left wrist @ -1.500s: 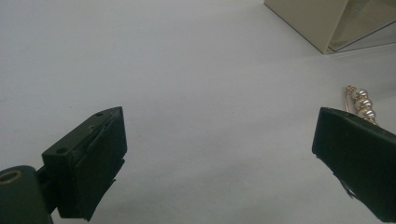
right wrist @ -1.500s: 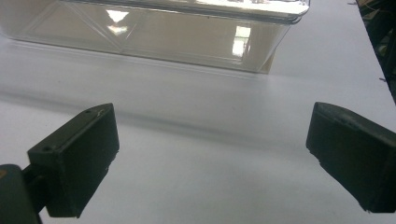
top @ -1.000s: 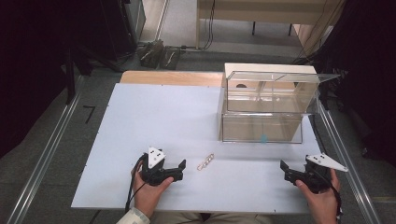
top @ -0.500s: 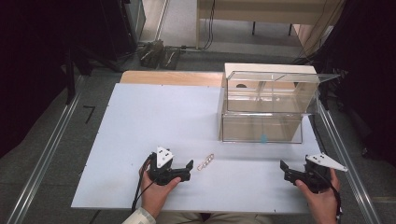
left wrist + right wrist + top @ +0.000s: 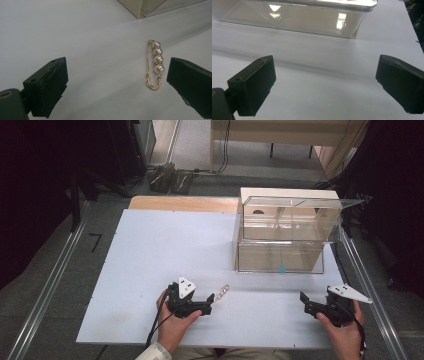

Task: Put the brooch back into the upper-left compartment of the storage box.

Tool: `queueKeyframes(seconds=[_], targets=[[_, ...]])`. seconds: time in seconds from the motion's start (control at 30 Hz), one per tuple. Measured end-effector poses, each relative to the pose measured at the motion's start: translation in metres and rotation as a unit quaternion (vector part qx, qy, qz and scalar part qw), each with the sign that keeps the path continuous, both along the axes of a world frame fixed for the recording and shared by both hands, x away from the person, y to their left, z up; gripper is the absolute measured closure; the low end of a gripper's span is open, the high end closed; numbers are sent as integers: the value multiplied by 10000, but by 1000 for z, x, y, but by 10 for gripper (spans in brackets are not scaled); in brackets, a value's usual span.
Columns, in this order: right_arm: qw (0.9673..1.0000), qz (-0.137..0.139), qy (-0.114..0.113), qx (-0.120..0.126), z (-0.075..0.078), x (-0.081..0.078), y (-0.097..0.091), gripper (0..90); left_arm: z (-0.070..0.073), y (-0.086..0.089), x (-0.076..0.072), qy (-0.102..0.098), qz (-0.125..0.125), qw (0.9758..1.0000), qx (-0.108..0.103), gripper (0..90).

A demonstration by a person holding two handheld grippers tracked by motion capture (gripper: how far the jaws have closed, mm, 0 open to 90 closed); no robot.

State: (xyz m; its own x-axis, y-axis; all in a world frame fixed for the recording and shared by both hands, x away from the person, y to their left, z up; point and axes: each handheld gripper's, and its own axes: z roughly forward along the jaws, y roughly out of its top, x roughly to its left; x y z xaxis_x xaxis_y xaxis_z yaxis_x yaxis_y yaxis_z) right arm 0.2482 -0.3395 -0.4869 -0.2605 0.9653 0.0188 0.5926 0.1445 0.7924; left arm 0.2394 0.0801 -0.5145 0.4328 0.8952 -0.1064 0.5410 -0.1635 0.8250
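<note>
A gold pin with several white pearls [image 5: 155, 65] lies flat on the white table [image 5: 165, 250]; in the high view the pin [image 5: 223, 291] sits just right of my left gripper [image 5: 209, 303]. My left gripper [image 5: 117, 80] is open, with the pin ahead and close to the right-hand jaw, not touching it. At the table's near right edge my right gripper [image 5: 303, 303] is held open. In the right gripper view that gripper [image 5: 324, 85] has only bare table between its jaws and faces the clear plastic box [image 5: 292, 17].
The clear plastic box [image 5: 285, 232] with a raised lid stands at the back right of the table, a beige box [image 5: 280, 195] behind it. Metal rails [image 5: 47, 285] run along both sides of the table. Dark curtains hang around.
My left gripper has moved right and slightly forward, towards the pin, which now lies near its right-hand jaw. The right gripper has stayed where it was.
</note>
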Motion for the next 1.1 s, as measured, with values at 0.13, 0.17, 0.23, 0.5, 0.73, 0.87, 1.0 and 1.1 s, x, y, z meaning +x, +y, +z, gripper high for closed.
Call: queueKeyframes(seconds=[0.13,0.17,0.23,0.5,0.73,0.87,1.0,1.1], targets=[[10000,-1,-3,-2,0,0,0,15,-1,-7,4,112,-98,9999,66,43],[10000,6,3,-2,0,0,0,15,-1,-8,5,111,-109,9999,72,43],[10000,8,7,-3,0,0,0,15,-1,-11,6,142,-130,9997,117,44],[10000,5,6,-4,0,0,0,16,-1,-19,10,204,-180,9995,186,57],[10000,9,1,-16,0,1,0,16,-2,-28,13,257,-259,9989,283,59],[10000,6,8,-5,0,0,0,16,-2,-31,14,254,-298,9987,328,62],[10000,5,8,-5,0,0,0,16,-2,-35,15,298,-380,9980,400,89],[10000,3,6,-4,0,0,0,16,-3,-36,15,288,-378,9981,404,125]])
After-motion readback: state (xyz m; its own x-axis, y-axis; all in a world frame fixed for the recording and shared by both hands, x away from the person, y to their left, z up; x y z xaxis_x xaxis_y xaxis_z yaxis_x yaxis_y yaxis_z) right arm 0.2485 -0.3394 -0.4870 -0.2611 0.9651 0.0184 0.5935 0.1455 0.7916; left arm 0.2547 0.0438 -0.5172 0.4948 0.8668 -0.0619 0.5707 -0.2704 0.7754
